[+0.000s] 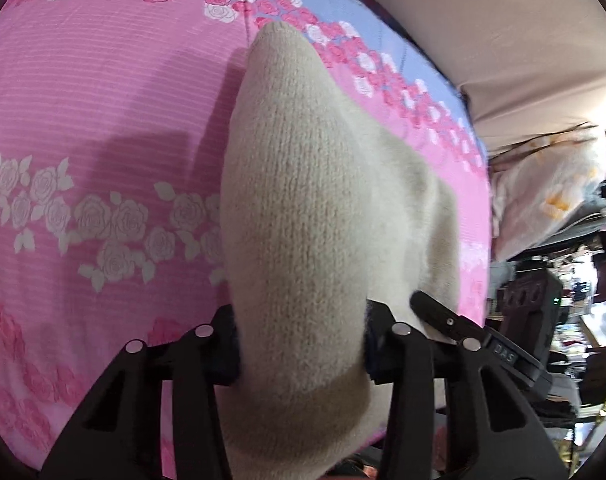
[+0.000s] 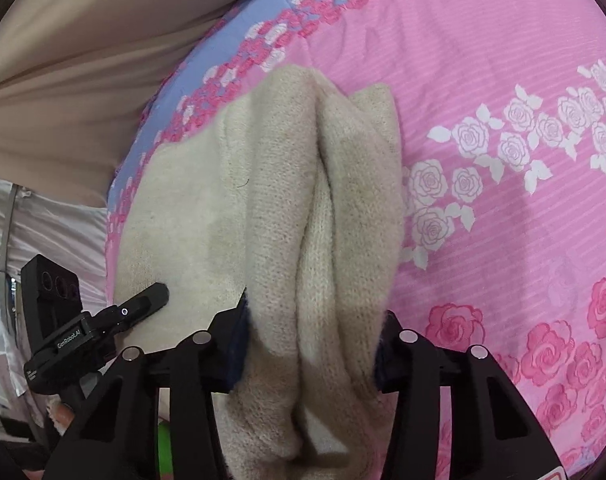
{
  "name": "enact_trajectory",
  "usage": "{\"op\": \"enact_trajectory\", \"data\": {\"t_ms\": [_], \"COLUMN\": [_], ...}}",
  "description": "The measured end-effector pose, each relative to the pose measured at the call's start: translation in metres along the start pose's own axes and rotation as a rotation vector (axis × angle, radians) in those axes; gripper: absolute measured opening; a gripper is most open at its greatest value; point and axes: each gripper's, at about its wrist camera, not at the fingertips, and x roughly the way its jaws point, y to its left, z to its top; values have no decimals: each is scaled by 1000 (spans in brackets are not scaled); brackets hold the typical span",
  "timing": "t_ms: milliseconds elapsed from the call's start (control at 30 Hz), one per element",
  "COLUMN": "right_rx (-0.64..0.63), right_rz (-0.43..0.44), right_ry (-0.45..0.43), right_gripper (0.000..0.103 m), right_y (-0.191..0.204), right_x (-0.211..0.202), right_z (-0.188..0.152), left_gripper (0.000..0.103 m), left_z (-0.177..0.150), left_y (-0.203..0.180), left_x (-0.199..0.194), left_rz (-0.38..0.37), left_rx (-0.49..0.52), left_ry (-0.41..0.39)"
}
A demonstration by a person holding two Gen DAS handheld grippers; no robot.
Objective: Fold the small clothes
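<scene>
Both grippers are matte black plastic. The left gripper [image 1: 301,350] has round silver screw heads on its linkage arms and dark blue pads. The right gripper [image 2: 313,346] looks the same; the neighbouring body carries white "GenRobot.AI" lettering.

Left claw [image 1: 303,356] and right claw [image 2: 309,354] apparently clamped.
</scene>
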Motion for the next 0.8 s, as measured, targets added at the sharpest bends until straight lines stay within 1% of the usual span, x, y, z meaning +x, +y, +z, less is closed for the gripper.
{"op": "enact_trajectory", "data": {"t_ms": [100,167,267,333,433,500,533,633,800], "right_rx": [-1,4,17,-1,-43,-86,-115,-177,-324], "right_rz": [15,14,7,6,19,36,47,86,158], "right_ry": [39,87,175,200,189,154,122,35,-158], "right_gripper": [46,46,46,46,46,46,46,46,46], "right_y": [4,7,15,26,48,67,79,110,165], "right_x": [-12,-15,-15,-16,-25,-38,-46,-67,-117], "right_z": [-12,-25,-47,-56,-59,-56,-50,-31,-1], "left_gripper": [41,41,42,42,42,42,42,42,43], "left_z": [-12,-23,-44,-53,-62,-61,-59,-46,-20], "left_y": [-2,3,12,12,10,2,-2,-23,-56], "left_x": [-15,-24,-36,-44,-66,-87,-94,-136,-199], "left_rz": [-18,-31,-21,-14,-20,-26,-29,-56,-90], "left_rx": [-4,-18,-33,-36,-36,-16,-2,61,176], "left_ry": [27,64,122,129,100,44,22,-99,-290]}}
